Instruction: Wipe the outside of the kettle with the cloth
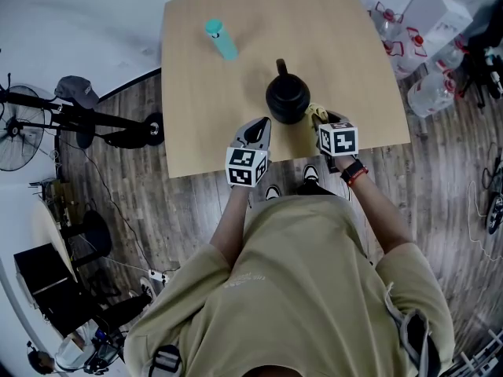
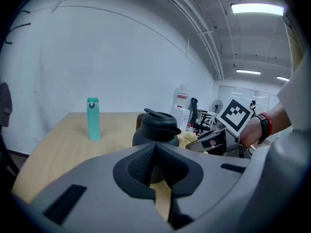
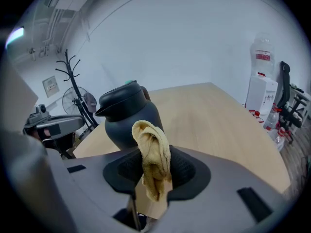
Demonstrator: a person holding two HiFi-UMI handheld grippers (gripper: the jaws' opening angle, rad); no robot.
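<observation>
A dark round kettle (image 1: 287, 97) stands near the front edge of the wooden table (image 1: 236, 93). It shows again as the kettle (image 2: 156, 128) in the left gripper view and the kettle (image 3: 129, 114) in the right gripper view. My right gripper (image 3: 153, 171) is shut on a yellow cloth (image 3: 152, 158), just right of the kettle; the cloth (image 1: 317, 113) peeks out in the head view. My left gripper (image 2: 155, 171) is shut with nothing in it, a little short of the kettle at its front left. The right gripper (image 1: 328, 124) and left gripper (image 1: 256, 134) flank the kettle's near side.
A teal bottle (image 1: 221, 38) stands upright at the table's far left; the bottle (image 2: 93, 118) is left of the kettle in the left gripper view. Water jugs (image 1: 428, 93) lie on the floor to the right. A fan (image 1: 20, 136) and stands sit on the left.
</observation>
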